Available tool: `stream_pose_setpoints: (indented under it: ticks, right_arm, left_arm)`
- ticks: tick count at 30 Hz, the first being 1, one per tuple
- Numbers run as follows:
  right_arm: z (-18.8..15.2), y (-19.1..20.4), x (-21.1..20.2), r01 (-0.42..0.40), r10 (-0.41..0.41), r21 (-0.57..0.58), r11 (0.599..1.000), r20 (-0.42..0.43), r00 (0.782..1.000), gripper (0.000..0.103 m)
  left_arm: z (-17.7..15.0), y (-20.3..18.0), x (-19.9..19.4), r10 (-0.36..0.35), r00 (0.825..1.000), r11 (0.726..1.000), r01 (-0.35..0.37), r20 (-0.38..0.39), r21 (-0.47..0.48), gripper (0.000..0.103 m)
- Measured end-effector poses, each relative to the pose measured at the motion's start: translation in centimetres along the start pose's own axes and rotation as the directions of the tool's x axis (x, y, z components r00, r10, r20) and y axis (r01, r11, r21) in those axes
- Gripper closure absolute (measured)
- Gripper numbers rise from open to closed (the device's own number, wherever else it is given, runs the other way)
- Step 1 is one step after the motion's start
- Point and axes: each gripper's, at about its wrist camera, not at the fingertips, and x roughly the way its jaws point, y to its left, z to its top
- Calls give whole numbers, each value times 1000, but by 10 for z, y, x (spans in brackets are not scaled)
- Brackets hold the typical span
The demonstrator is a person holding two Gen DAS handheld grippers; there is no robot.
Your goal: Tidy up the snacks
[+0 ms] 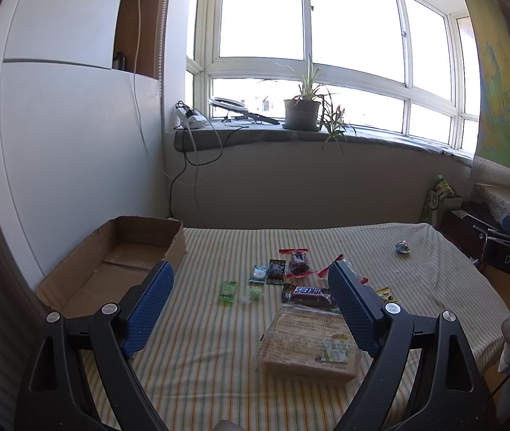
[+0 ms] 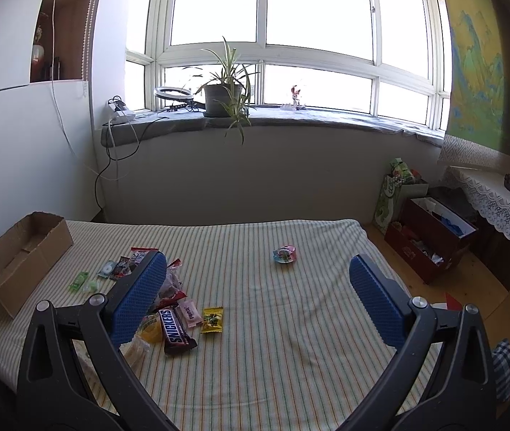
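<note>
Striped bedding (image 2: 272, 323) carries your snacks: the Snickers bar (image 2: 175, 330) lies lower left, light, slick-wrapped; pinch it across its middle. Cardboard box (image 1: 125, 262) waits at left. Your left gripper (image 1: 251, 287) and right gripper (image 2: 258, 280) both gape, holding nothing.

The right claw (image 2: 256, 298) hangs wide open and empty above a striped bed (image 2: 290, 323). At its left finger lie a Snickers bar (image 2: 175, 327), a pink packet (image 2: 190, 312) and a yellow packet (image 2: 212, 319), close together. A small round sweet (image 2: 284, 254) sits alone, well apart. A cardboard box (image 2: 26, 258) stands open at the bed's far left edge, past green sweets (image 2: 78, 282)
</note>
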Motion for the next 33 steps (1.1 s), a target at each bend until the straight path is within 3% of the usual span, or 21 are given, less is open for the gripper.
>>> stream_pose_setpoints:
  ticks: [33]
  right_arm:
    - [-5,1,3,-7,7,-1,1000,-4,1000,0]
  left_arm:
    - [3,1,2,-11,1000,1000,11,-10,-2,15]
